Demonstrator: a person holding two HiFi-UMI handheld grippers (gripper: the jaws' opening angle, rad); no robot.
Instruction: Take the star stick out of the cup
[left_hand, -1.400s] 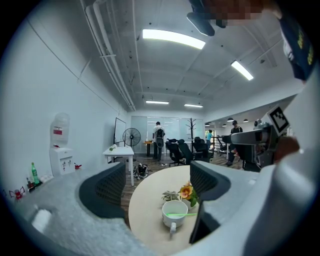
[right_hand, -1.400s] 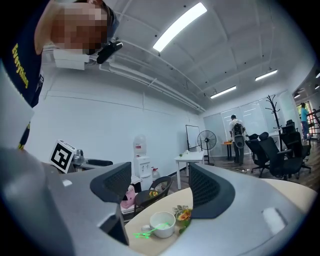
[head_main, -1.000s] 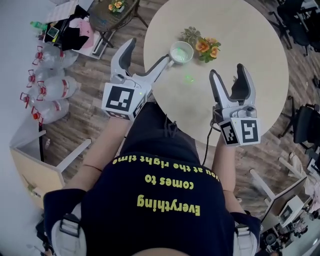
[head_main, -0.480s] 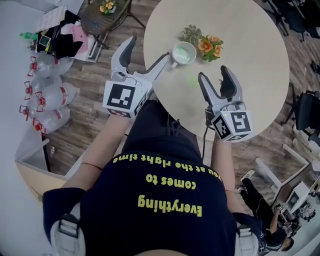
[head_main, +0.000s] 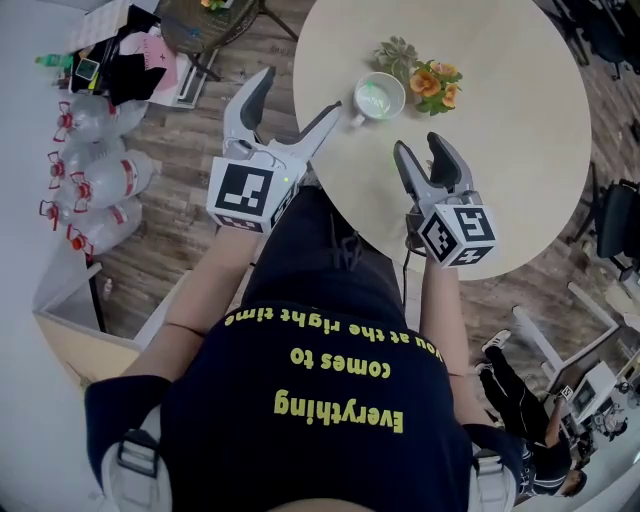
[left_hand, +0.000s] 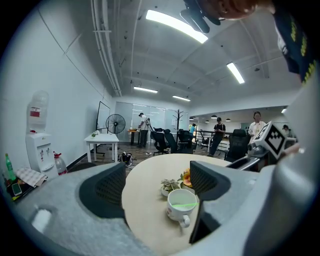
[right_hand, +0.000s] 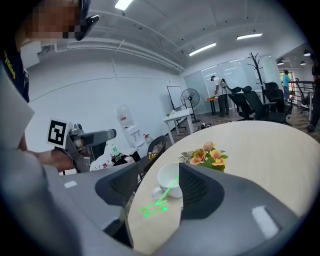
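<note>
A white cup (head_main: 378, 97) stands on the round beige table (head_main: 500, 120), near its left edge. From the cup (right_hand: 169, 180) a thin glowing green star stick (right_hand: 170, 190) leans out towards me. Its star (right_hand: 154, 210) shows low between the jaws of my right gripper (right_hand: 158, 171). These jaws are closing, and a gap still shows on both sides of the star. In the head view the right gripper (head_main: 418, 147) covers the star. My left gripper (head_main: 298, 95) is open with nothing between its jaws, one fingertip close to the cup's handle; the cup (left_hand: 181, 204) lies ahead of it.
A small pot of orange flowers (head_main: 432, 82) stands right behind the cup. On the wooden floor to the left lie large water bottles (head_main: 90, 190). A dark chair (head_main: 615, 240) is at the right, and a person (head_main: 520, 400) sits at the lower right.
My right gripper has moved forward and left towards the cup, its jaws narrower, and now covers the green star in the head view. The left gripper has barely moved.
</note>
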